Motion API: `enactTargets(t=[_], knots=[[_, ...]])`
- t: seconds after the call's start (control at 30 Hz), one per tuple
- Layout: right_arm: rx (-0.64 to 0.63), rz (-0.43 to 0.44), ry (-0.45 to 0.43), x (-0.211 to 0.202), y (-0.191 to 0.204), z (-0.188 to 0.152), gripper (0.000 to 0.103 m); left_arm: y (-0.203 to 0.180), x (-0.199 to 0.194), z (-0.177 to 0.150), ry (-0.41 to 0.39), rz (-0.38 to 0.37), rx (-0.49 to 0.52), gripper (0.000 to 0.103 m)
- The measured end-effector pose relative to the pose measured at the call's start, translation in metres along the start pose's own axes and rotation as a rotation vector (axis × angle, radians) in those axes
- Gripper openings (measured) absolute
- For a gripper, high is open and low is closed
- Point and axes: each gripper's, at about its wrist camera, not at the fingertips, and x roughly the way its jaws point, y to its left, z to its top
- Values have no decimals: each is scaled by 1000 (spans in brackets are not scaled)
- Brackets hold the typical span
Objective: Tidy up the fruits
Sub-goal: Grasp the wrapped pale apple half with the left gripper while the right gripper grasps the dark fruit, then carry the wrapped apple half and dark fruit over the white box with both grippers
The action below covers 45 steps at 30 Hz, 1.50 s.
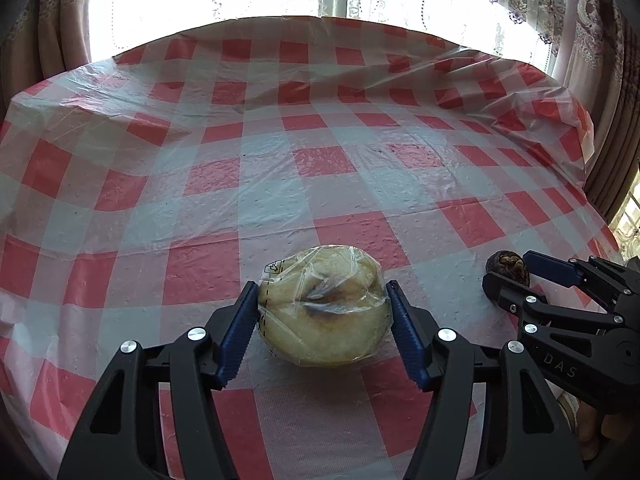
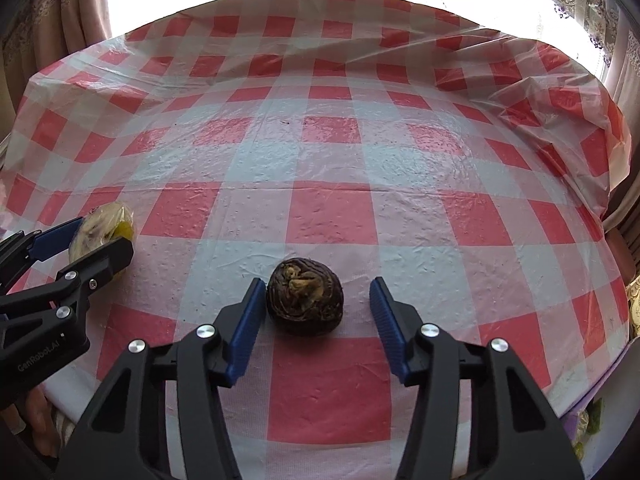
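A yellow fruit wrapped in clear plastic point(image 1: 322, 306) rests on the checked tablecloth point(image 1: 280, 184). My left gripper point(image 1: 322, 304) has its blue pads on both sides of it, touching the wrap. It also shows in the right wrist view point(image 2: 100, 226), between the left gripper's fingers point(image 2: 100, 260). A dark brown wrinkled fruit point(image 2: 305, 296) lies on the cloth between the pads of my right gripper point(image 2: 318, 296), which is open: the left pad is close, the right pad stands apart. In the left wrist view this fruit point(image 1: 507, 264) shows at the right gripper's tips point(image 1: 516, 280).
The table wears a red-and-white checked plastic cloth point(image 2: 320, 152) with creases at the far right. Curtains point(image 1: 592, 32) and a bright window stand behind the far edge. The table's right edge drops off near the right gripper point(image 2: 624, 280).
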Motion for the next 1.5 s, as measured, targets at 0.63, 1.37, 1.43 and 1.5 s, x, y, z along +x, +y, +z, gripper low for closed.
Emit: enactTargets(t=[0.63,1.37,1.43,1.5], knots=[[-23,33,13,-19,7,-17,38,1,-14,-9,15,40,3,62],[16,97,-17,-73,-12,-43,37,-19,-68,-25,54,1,36,62],[22,95,-21,-78,-16,-46,37,-24,-71,-25,50,-2,46,62],[30,89,-23,-83,-21,-48,37,-30,-75,-25,47,-7,55,62]])
